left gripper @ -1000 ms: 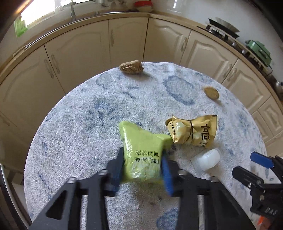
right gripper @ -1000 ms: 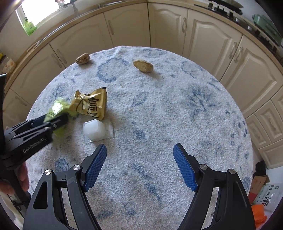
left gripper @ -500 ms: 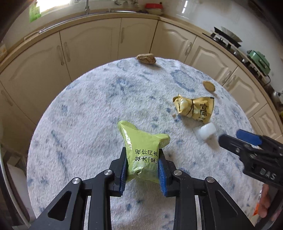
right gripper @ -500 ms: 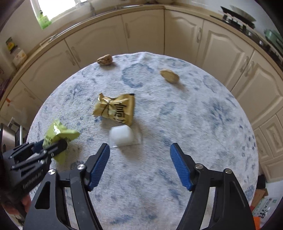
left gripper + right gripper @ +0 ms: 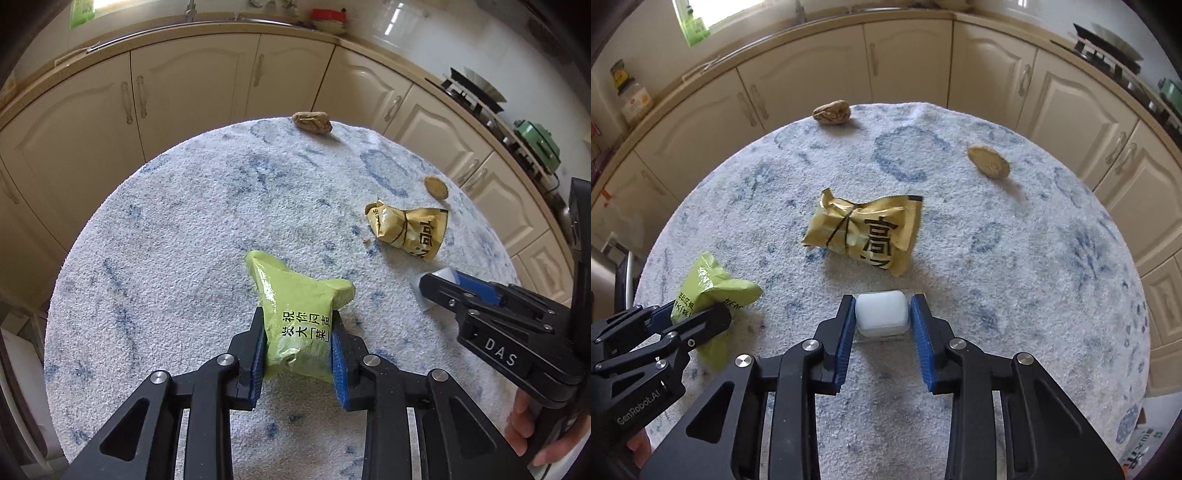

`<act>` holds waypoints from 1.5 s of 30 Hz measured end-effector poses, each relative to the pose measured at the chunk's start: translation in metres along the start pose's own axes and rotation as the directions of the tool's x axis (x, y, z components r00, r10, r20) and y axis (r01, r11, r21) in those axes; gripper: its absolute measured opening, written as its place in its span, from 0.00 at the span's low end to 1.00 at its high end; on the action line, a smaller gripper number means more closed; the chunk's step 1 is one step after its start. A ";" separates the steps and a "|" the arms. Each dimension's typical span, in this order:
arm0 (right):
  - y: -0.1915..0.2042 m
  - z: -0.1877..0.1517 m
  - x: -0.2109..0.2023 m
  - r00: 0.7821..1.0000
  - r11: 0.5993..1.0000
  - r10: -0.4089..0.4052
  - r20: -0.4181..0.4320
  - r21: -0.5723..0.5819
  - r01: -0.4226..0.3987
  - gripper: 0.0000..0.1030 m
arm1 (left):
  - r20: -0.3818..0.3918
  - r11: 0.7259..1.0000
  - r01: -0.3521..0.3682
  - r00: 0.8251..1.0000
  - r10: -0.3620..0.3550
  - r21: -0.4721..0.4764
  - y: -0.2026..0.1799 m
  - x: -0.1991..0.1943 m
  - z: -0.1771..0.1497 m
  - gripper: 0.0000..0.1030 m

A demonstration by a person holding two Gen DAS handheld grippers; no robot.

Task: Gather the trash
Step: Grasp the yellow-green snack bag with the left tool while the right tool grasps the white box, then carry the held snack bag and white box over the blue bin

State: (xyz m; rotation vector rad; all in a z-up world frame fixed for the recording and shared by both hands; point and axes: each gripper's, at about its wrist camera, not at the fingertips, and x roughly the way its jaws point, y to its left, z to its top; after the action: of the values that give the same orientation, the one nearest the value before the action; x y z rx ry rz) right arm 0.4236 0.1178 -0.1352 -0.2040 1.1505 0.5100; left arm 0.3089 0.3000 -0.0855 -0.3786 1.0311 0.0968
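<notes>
Trash lies scattered over a round table (image 5: 155,236) under a white-and-blue fleecy cloth. From the left wrist: the left gripper (image 5: 297,352) is clenched on a green wrapper (image 5: 295,314) near the table's near edge, both blue pads pressing its sides. A gold wrapper (image 5: 410,232) lies toward the right edge — a brown lump (image 5: 312,122) sits at the far edge, a tan disc (image 5: 436,186) at the far right. The right gripper (image 5: 443,286) reaches in from the right.

From the right wrist: the right gripper (image 5: 882,326) has just been closing — its pads now touch a white plastic cup (image 5: 882,314) between them, near the table's middle. The gold wrapper (image 5: 866,229) lies just beyond, the green wrapper (image 5: 709,288) at the left edge.
</notes>
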 end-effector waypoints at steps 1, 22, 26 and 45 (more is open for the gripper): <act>-0.001 -0.001 -0.003 1.000 1.000 -0.004 0.007 0.002 0.004 0.30 | -0.001 1.000 0.003 1.000 -0.003 0.003 -0.001 0.000 0.000 0.26; -0.030 -0.033 -0.055 0.999 0.997 0.033 0.038 0.072 -0.036 0.30 | 0.013 0.994 0.008 1.000 -0.010 0.108 -0.060 -0.043 -0.027 0.26; -0.047 -0.043 -0.067 0.999 0.995 0.015 0.047 0.102 -0.020 0.30 | 0.013 0.989 0.024 1.000 -0.026 0.145 -0.081 -0.049 -0.032 0.26; -0.161 -0.121 -0.123 0.993 0.935 -0.101 0.057 0.345 0.075 0.30 | -0.040 0.928 0.120 0.993 -0.113 0.351 -0.200 -0.059 -0.072 0.26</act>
State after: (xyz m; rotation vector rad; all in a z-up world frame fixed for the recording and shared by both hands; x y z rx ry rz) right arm 0.3648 -0.1064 -0.0890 0.0653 1.1331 0.2286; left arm 0.2703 0.0942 -0.0160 -0.1115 1.0187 -0.1991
